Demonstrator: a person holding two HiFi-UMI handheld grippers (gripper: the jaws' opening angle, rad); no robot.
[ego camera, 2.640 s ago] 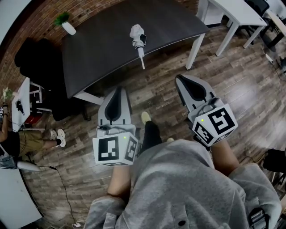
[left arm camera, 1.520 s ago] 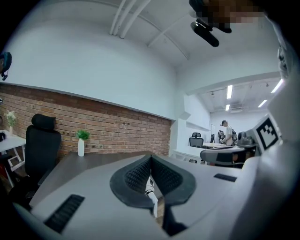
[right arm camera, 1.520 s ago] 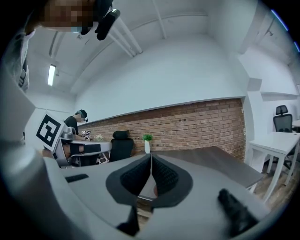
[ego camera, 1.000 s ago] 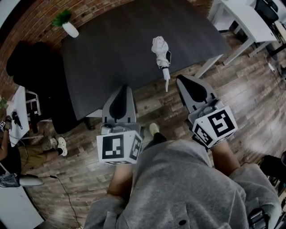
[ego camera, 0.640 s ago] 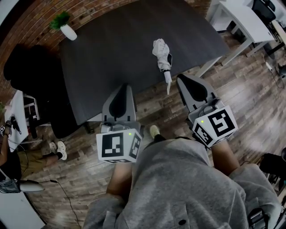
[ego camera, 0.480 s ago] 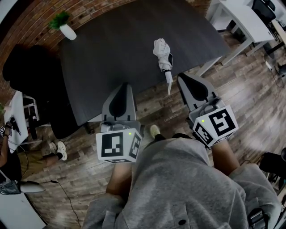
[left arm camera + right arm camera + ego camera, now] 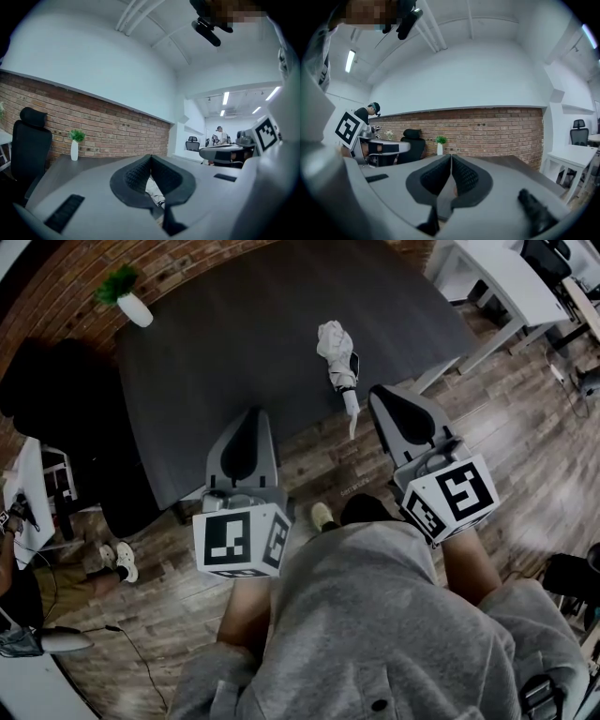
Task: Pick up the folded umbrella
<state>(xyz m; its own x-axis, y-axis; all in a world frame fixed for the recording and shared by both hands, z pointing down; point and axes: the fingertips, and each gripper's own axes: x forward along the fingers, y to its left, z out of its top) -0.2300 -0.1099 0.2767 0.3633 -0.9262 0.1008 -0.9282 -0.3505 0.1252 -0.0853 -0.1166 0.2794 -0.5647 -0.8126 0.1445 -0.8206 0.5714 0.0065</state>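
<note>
The folded white umbrella [image 7: 334, 345] lies on the dark table [image 7: 216, 343], its pale handle [image 7: 351, 414] poking over the near edge. My left gripper [image 7: 247, 414] is shut and empty, with its tip over the table's near edge, left of the umbrella. My right gripper [image 7: 379, 392] is also shut and empty, just right of the handle and not touching it. In the left gripper view the shut gripper [image 7: 151, 157] shows a sliver of the umbrella [image 7: 154, 191] beneath the pads. In the right gripper view the gripper [image 7: 451, 157] points along the table toward the brick wall.
A small plant in a white vase [image 7: 127, 302] stands at the table's far left corner. A black office chair [image 7: 52, 390] sits left of the table. White desks [image 7: 506, 277] stand at the upper right. A person [image 7: 14, 568] is at the left edge. The floor is wood planks.
The table and umbrella have drawn closer than in the oldest frame. Both gripper tips, then over the floor, now reach the table's near edge. The jaws stayed shut.
</note>
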